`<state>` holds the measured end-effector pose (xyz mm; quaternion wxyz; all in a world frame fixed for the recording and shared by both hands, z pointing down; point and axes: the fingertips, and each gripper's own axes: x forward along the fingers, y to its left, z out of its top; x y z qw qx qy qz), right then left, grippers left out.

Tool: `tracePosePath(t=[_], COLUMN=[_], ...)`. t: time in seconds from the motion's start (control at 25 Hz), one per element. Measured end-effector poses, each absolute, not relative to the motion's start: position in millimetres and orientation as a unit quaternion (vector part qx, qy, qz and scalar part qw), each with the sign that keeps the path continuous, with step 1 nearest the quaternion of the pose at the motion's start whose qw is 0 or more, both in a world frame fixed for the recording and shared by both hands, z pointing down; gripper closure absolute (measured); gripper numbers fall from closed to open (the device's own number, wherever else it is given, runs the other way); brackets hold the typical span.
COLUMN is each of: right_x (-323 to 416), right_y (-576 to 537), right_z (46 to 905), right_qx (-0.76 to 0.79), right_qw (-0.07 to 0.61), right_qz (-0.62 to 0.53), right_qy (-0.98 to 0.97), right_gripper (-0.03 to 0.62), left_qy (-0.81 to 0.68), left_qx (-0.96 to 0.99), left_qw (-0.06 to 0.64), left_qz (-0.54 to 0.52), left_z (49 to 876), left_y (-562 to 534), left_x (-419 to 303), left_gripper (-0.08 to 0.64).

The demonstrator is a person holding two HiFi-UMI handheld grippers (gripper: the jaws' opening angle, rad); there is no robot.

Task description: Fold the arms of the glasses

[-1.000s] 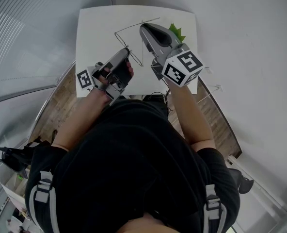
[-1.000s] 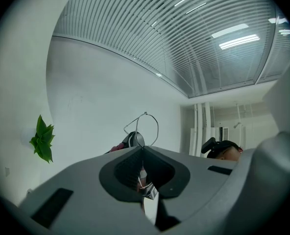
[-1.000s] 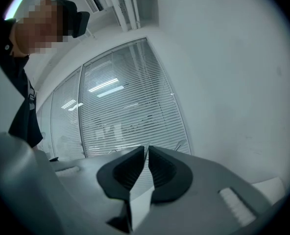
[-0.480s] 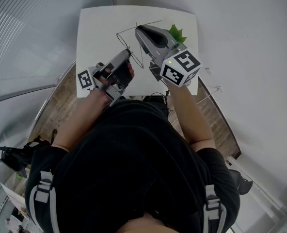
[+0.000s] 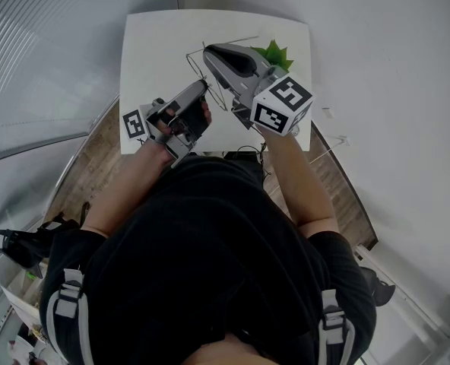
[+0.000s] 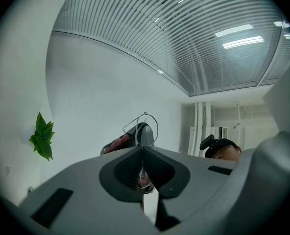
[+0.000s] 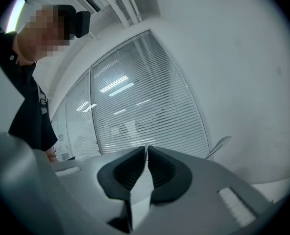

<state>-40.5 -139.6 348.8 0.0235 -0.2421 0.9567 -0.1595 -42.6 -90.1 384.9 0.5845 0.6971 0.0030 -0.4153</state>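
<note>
Thin wire glasses (image 5: 240,39) hang over the white table (image 5: 149,44), their arms spread. My left gripper (image 5: 204,84) is shut on the wire frame from the near side. In the left gripper view the wire loops (image 6: 144,114) rise straight out of the closed left gripper (image 6: 142,147). My right gripper (image 5: 207,50) reaches across from the right, its tips at the far left part of the glasses. In its own view the right gripper (image 7: 146,148) is closed with a thin wire at the tips. A free arm end (image 7: 219,147) sticks out to the right.
A small green plant (image 5: 275,52) stands at the table's far right corner, beside the right gripper, and also shows as the plant (image 6: 43,135) in the left gripper view. Wooden floor (image 5: 88,158) lies below the table's near edge. Blinds (image 7: 150,102) fill the left wall.
My right gripper has swung leftward across the table, carrying the glasses' arm with it. The left gripper has held almost still on the frame.
</note>
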Motion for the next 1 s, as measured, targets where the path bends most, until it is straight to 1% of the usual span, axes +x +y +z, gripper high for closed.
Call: tracePosePath(t=[0.28,0.68,0.84,1.0], right_x=[-49.6,-55.1,-53.7,-50.7], right_y=[-135.8,-131.4,-131.7,-132.3], right_z=[350.6,348.9,346.7,345.7], right_qx=[-0.202,-0.180,-0.191,-0.196], right_qw=[0.031,0.030,0.027,0.030], right_qz=[-0.194,-0.201,-0.196,-0.196], right_qy=[0.959,0.962,0.962,0.960], right_gripper=[0.577,0.572,0.534,0.517], left_qy=[0.015,0.019,0.018,0.019], left_qx=[0.696,0.695,0.694,0.692], left_qw=[0.586,0.587,0.584,0.583], left_qz=[-0.414,-0.415,-0.420,-0.425], left_z=[384.4,383.9,380.6,379.9], left_y=[-89.9,-89.2,-88.8,-88.8], left_x=[-40.8,-39.3,-41.5,-42.3], left_gripper=[0.546,0.546,0.546,0.546])
